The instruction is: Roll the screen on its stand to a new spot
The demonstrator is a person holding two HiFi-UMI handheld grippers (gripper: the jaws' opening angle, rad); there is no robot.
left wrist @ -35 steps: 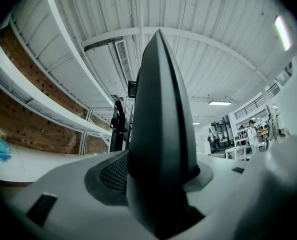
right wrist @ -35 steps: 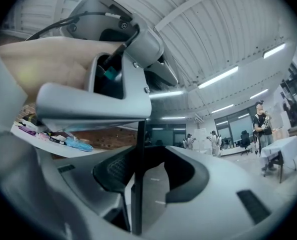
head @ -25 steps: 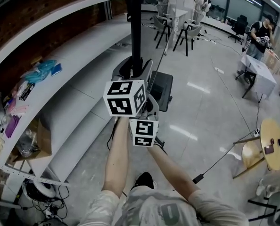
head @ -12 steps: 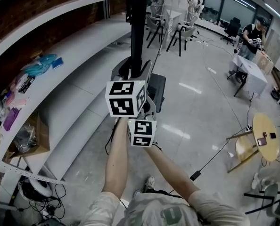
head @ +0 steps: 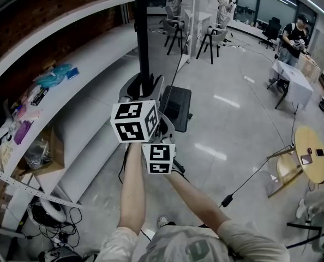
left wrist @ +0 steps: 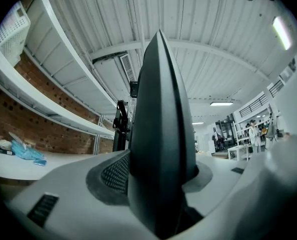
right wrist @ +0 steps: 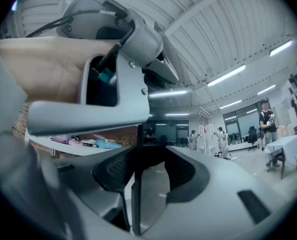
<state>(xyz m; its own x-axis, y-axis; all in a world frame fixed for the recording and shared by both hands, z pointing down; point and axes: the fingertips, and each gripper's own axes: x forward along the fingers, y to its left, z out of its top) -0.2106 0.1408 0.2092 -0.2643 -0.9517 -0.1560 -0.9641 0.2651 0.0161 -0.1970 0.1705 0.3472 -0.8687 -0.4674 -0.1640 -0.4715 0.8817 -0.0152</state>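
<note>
Right tool [right wrist: 149, 170]: nearest the person and held just under the other tool. Its jaws are closed about the dark pole [head: 142, 42], low down (a sliver of floor shows beside the pole deeper between the jaws).
Left tool [left wrist: 158, 178]: just above, clamped on the same pole, which fills the gap between its pads. Its jaws have just tightened a little on it.
Pole: upright on the floor [head: 233, 119], with a black panel [head: 178, 105] just beside it and the long white bench [head: 96, 64] near on the left.
Screen: it sits on this pole above the head view's top edge, so it is not seen.
Done: both grips look set, and the pole is out on open floor.
Left: seemingly the rest of the roll, the stop and the letting go. Nothing in view marks the new spot.
Far: chairs [head: 214, 37] and people [head: 293, 34] stand well apart from the pole.
</note>
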